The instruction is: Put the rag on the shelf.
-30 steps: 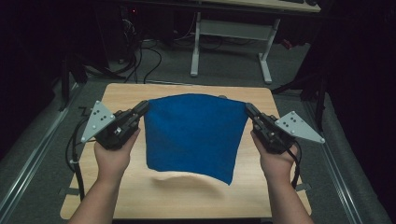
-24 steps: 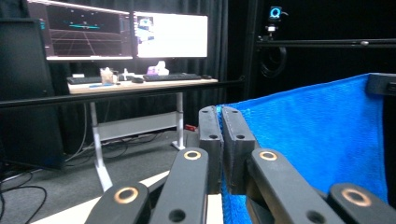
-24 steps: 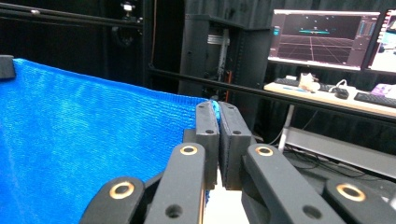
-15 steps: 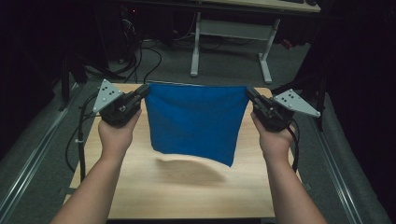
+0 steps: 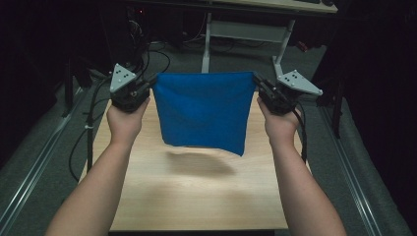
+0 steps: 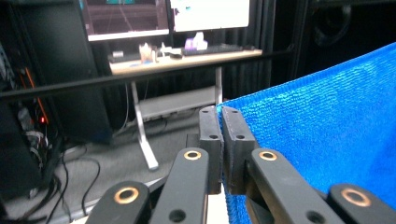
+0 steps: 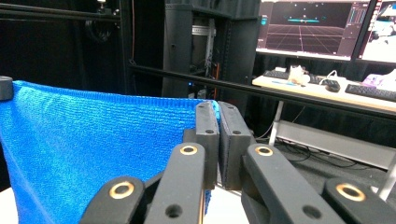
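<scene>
A blue cloth (image 5: 204, 112) hangs stretched in the air above the wooden table (image 5: 196, 196), held by its two top corners. My left gripper (image 5: 152, 82) is shut on the cloth's top left corner. My right gripper (image 5: 255, 78) is shut on the top right corner. In the left gripper view the left gripper (image 6: 221, 112) pinches the edge of the blue cloth (image 6: 327, 135), which spreads to the right. In the right gripper view the right gripper (image 7: 216, 108) pinches the blue cloth (image 7: 93, 149), which spreads to the left. The cloth's lower edge hangs free above its shadow.
Beyond the table stands a desk with white legs (image 5: 280, 54), cables (image 5: 147, 54) on the floor beside it. Monitors (image 7: 308, 28) and a keyboard (image 7: 373, 91) sit on the far desk. Metal rails (image 5: 29, 162) run along both sides of the table.
Both hands have carried the cloth up and away from the person. The cloth has come off the table and now hangs flat between the grippers.
</scene>
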The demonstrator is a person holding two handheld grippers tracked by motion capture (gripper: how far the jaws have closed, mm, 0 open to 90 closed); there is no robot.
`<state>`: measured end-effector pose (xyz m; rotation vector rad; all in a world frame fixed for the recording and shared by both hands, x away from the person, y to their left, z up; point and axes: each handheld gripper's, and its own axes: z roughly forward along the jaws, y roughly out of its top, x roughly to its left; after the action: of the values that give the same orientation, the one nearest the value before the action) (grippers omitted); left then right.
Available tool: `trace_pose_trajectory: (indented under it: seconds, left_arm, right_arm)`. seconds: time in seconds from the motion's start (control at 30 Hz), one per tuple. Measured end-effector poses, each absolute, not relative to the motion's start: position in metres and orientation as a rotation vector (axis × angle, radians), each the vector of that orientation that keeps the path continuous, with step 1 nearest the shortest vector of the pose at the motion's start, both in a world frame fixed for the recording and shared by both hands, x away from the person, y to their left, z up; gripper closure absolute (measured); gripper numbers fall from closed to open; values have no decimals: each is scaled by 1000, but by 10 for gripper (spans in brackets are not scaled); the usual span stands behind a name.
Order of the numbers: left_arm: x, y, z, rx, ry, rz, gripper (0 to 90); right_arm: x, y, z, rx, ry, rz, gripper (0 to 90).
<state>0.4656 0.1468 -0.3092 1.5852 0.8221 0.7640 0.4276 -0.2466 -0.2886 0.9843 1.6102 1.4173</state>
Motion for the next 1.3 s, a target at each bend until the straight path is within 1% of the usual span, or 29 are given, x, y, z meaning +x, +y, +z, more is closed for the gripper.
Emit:
trace_pose_trajectory:
  seconds: [0.33, 0.53, 0.67, 0.77, 0.83, 0.87, 1.03, 1.07, 1.13, 1.3]
  left_arm:
    - [496, 140, -302, 1568, 826, 785, 881]
    - [507, 133, -294, 1571, 820, 817, 881]
    - [520, 128, -292, 1592, 827, 856, 880]
    - [527, 127, -293, 1605, 840, 856, 880]
    - [540, 124, -294, 1638, 858, 862, 879]
    - [540, 124, -294, 1638, 858, 862, 879]
    - [554, 120, -309, 1692, 886, 864, 879]
    - [558, 119, -319, 1706, 902, 848, 879]
    - [560, 118, -323, 1708, 910, 838, 879]
    - [566, 115, -345, 1740, 932, 804, 876]
  right_arm:
    - [459, -250, -288, 1021, 1605, 1395, 886]
    - [476, -256, -283, 1049, 1592, 1404, 886]
    - [486, -257, -283, 1061, 1596, 1385, 886]
    - [492, -256, -285, 1052, 1610, 1356, 886]
    - [502, -255, -286, 1053, 1632, 1336, 887]
    - [505, -255, -287, 1056, 1629, 1338, 887]
    - [518, -254, -292, 1060, 1668, 1280, 887]
    - [521, -254, -295, 1066, 1678, 1268, 887]
    - [523, -253, -299, 1070, 1686, 1254, 887]
    - [532, -256, -321, 1092, 1723, 1220, 887]
